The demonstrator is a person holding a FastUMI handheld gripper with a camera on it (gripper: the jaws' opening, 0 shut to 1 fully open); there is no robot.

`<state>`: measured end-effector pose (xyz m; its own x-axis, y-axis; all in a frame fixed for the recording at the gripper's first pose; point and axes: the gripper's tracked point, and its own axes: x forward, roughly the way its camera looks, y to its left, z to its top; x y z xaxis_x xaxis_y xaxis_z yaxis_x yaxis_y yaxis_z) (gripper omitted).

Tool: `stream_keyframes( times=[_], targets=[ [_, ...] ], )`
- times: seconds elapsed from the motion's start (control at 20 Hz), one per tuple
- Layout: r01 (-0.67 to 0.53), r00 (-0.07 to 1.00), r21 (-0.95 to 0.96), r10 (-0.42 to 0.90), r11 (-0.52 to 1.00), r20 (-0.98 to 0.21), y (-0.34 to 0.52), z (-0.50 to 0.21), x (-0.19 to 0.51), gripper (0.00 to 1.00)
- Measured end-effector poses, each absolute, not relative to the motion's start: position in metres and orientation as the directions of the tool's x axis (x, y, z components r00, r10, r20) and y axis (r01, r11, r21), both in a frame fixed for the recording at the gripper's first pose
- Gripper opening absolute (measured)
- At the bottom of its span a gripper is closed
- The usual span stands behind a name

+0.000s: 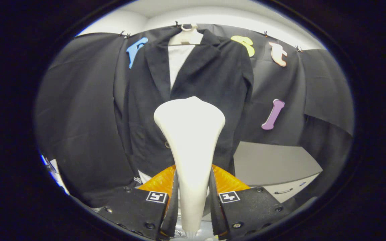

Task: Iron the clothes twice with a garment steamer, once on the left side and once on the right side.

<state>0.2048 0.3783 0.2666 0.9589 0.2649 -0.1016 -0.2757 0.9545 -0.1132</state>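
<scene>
A white garment steamer [189, 140] stands upright between my fingers, its narrow handle pinched by both and its wide head rising ahead of them. My gripper [193, 197] is shut on that handle. Beyond the steamer a black jacket [209, 87] hangs on a pale hanger [187, 36] against the booth's wall, with a white shirt [178, 63] showing between its lapels. The steamer's head sits in front of the jacket's lower middle, near its buttons. I cannot tell whether the head touches the cloth.
A grey cabinet [273, 164] with a drawer handle [283, 191] stands low to the right of the jacket. Black cloth covers the wall on both sides of the garment.
</scene>
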Motion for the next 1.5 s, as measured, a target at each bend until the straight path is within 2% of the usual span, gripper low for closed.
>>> stream_keyframes(
  times=[0.4,0.75,1.1,1.5],
  targets=[
    [-0.298,0.948,-0.120,0.308,0.947,0.077,0.446,0.391,0.193,0.43],
    [-0.285,0.946,-0.170,0.305,0.943,0.107,0.527,0.424,0.219,0.43],
    [-0.265,0.958,-0.221,0.282,0.939,0.051,0.557,0.406,0.250,0.43],
    [-0.240,0.970,-0.237,0.241,0.941,-0.028,0.549,0.360,0.265,0.43]
  ],
)
